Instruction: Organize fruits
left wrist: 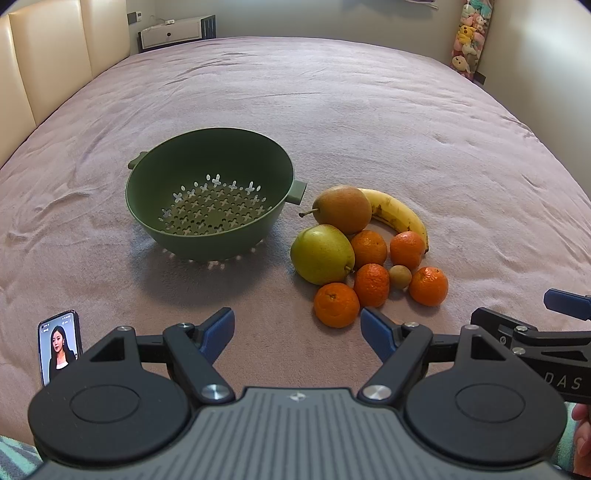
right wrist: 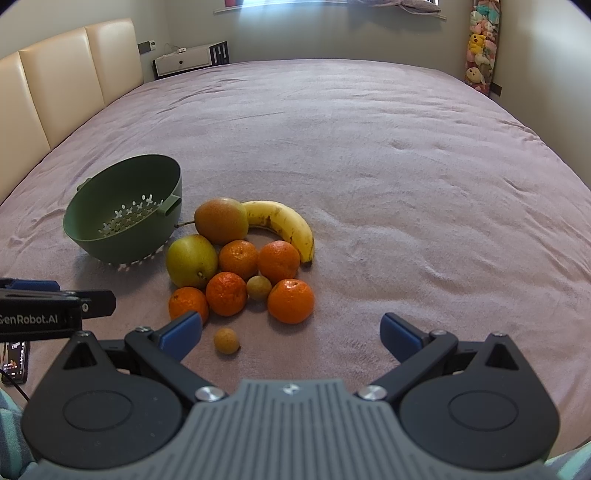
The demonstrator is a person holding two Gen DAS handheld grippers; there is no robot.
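An empty green colander (left wrist: 207, 162) (right wrist: 110, 192) sits on the bed. Right of it lies a pile of fruit: a brown pear (left wrist: 343, 208) (right wrist: 221, 219), a green pear (left wrist: 321, 254) (right wrist: 190, 260), a banana (left wrist: 399, 214) (right wrist: 284, 225), several tangerines (left wrist: 336, 304) (right wrist: 290, 301) and a small longan (left wrist: 400, 277) (right wrist: 258, 288). A second longan (right wrist: 226, 340) lies apart in front, seen in the right wrist view. My left gripper (left wrist: 297, 332) is open and empty, near the front of the pile. My right gripper (right wrist: 291, 338) is open and empty, just short of the fruit.
The purple blanket (left wrist: 332, 110) covers the whole bed. A phone (left wrist: 59, 345) stands at the near left. A cream headboard (left wrist: 44, 55) runs along the left. A white cabinet (left wrist: 173, 33) and hanging plush toys (left wrist: 469, 40) are at the far wall.
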